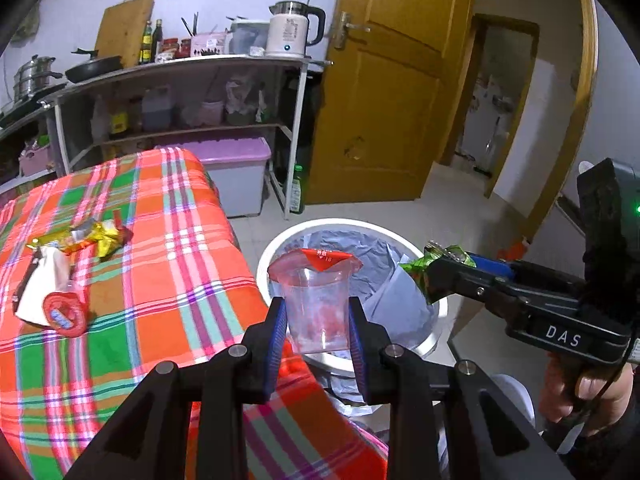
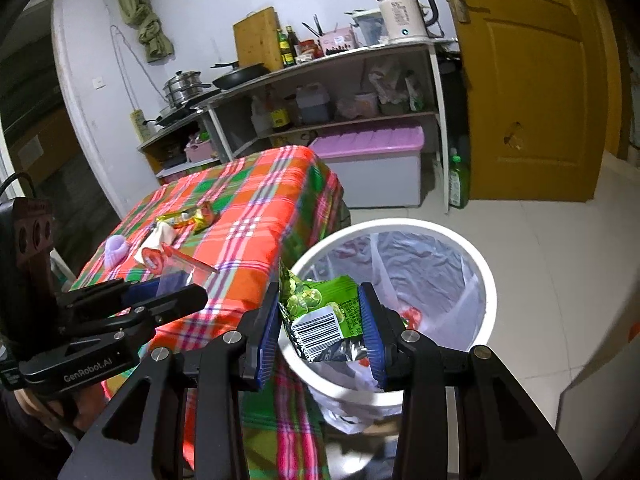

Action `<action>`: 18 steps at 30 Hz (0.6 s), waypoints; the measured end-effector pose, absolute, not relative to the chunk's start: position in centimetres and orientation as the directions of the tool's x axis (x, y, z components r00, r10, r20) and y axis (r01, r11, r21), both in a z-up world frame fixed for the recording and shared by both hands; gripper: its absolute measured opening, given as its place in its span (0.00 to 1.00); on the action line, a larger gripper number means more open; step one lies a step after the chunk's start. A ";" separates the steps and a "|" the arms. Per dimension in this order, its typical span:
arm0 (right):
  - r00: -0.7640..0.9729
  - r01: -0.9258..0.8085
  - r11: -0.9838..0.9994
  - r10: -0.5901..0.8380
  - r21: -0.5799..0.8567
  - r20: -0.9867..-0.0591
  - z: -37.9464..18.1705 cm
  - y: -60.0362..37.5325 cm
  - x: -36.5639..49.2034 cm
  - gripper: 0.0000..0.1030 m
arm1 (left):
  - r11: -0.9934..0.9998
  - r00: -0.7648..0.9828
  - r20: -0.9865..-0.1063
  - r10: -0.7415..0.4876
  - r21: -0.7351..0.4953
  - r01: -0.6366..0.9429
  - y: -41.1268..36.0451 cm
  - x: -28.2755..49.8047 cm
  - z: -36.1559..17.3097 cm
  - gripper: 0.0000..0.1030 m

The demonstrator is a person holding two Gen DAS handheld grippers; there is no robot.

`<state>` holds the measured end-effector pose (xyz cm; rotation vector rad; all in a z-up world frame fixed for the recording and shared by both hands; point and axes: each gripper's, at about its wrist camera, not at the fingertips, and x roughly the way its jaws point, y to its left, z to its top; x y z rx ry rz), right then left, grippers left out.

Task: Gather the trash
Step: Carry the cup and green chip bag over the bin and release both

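Left gripper (image 1: 318,320): clamps a clear cup (image 1: 316,304), upright, red foil lid peeled back, at the table's edge beside the bin (image 1: 434,310).
Right gripper (image 2: 320,320): clamps a green wrapper (image 2: 324,316), barcode facing the camera, over the bin's near rim.
Right view only: red scrap (image 2: 412,316) already inside the bin liner; a lilac item (image 2: 117,249) on the table.
Left view only: tissue (image 1: 42,284) and red lid (image 1: 64,314) seen plainly.
Table (image 1: 152,248): plaid cloth; gold wrapper (image 1: 96,234) near the tissue, well apart from the bin.
Room to move: open floor beyond the bin; table corner touches or nearly touches it.
Room: shelf (image 1: 180,68) with kettle (image 1: 292,30), yellow door (image 1: 400,80).
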<state>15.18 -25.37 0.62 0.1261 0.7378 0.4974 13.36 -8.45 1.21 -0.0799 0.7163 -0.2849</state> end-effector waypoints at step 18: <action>0.569 -0.312 0.901 0.431 0.302 -0.700 -4.4 -26.9 19.6 0.42 | 0.945 0.616 -0.720 -0.320 -0.197 0.260 -10.7 18.9 -3.1 0.29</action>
